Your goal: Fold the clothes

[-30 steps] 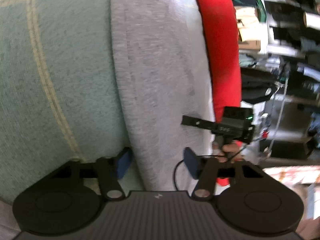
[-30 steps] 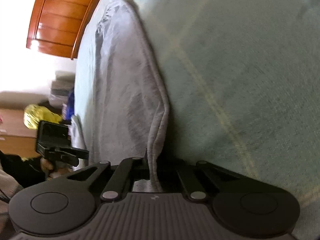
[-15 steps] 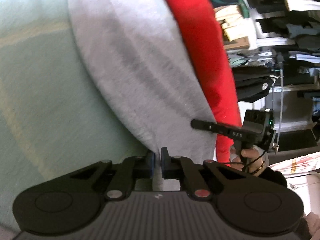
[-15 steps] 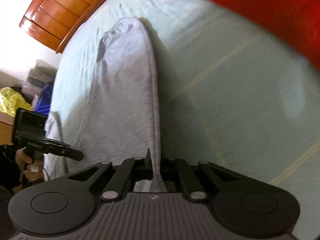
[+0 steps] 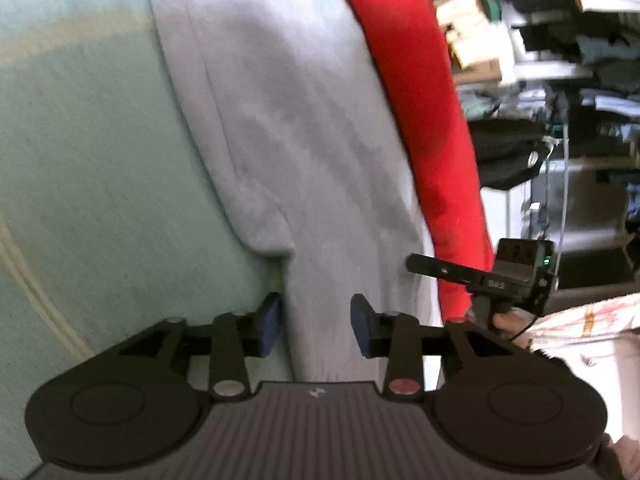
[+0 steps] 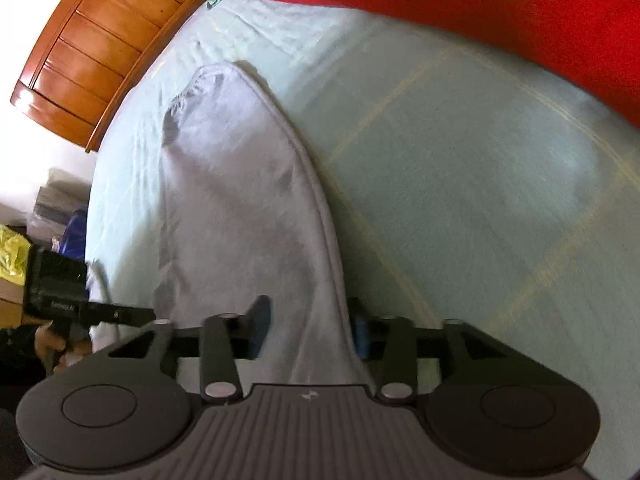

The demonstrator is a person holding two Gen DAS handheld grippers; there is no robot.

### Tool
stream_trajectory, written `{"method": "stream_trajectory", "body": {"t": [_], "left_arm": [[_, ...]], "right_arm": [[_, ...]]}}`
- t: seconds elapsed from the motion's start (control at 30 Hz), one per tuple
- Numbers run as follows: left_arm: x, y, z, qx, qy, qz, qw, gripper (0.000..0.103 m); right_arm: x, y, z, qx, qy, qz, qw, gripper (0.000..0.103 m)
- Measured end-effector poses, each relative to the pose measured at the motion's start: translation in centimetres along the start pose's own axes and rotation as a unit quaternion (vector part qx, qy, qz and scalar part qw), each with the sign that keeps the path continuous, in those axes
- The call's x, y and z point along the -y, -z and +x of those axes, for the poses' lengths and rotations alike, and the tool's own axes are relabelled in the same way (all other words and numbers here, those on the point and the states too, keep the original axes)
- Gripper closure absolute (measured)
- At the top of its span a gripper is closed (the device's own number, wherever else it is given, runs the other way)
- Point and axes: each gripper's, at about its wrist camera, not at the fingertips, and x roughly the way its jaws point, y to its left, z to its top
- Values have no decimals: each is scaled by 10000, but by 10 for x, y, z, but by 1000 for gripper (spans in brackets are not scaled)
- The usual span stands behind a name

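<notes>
While your left tongs (image 5: 316, 322) stand wide apart, the grey garment (image 5: 288, 128) runs between their blue pads (image 5: 269, 322), ungripped. It lies flat along the pale green bed sheet (image 5: 92, 168), a red cloth (image 5: 416, 92) just beside its far edge. Your right tongs (image 6: 308, 326) are spread wide too, the garment's near end passing between them. Beyond the garment, a wooden headboard (image 6: 96, 48) stands at the sheet's end. Cluttered shelves (image 5: 560, 60) lie past the red cloth.
</notes>
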Motion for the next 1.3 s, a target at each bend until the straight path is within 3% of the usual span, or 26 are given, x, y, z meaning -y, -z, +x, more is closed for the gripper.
{"method": "stream_trajectory", "body": {"t": [0.17,0.3,0.33,0.37,0.4,0.43,0.47,0.57,0.73,0.87,0.93,1.03,1.1,1.3], "left_arm": [[2,11,11,-216,51,-29,9997,64],[6,17,16,-299,34,165,9994,64],[8,18,17,-298,-19,250,9992,73],[9,19,17,-302,-120,329,9989,89],[10,21,17,-315,-249,418,9983,97],[10,23,16,-311,-359,505,9976,101],[11,24,15,-301,-439,584,9969,101],[24,26,9,-191,-490,785,9955,101],[23,27,6,-199,-677,748,9947,101],[16,28,-8,-287,-638,451,9965,97],[17,24,-20,-233,-675,499,9962,89],[17,8,-42,-21,-722,611,9955,69],[14,-7,-57,232,-789,645,9945,63],[-5,-68,-94,862,-1202,697,9865,62]], "right_arm": [[28,45,-32,-272,197,442,9985,46],[45,84,-50,-181,60,802,9966,47],[47,90,-53,-110,73,793,9968,48],[46,95,-55,-51,117,775,9969,57],[43,97,-55,-1,229,756,9969,76],[40,99,-55,36,379,716,9967,87],[37,101,-56,70,499,660,9965,94],[27,106,-71,303,682,544,9957,96],[29,112,-89,620,936,718,9911,96],[27,114,-71,385,1271,814,9878,88],[22,113,-74,452,1291,793,9874,82],[7,102,-81,556,1302,632,9879,69],[-1,88,-83,593,1248,480,9892,66],[-28,9,-59,722,842,-33,9938,63]]}}
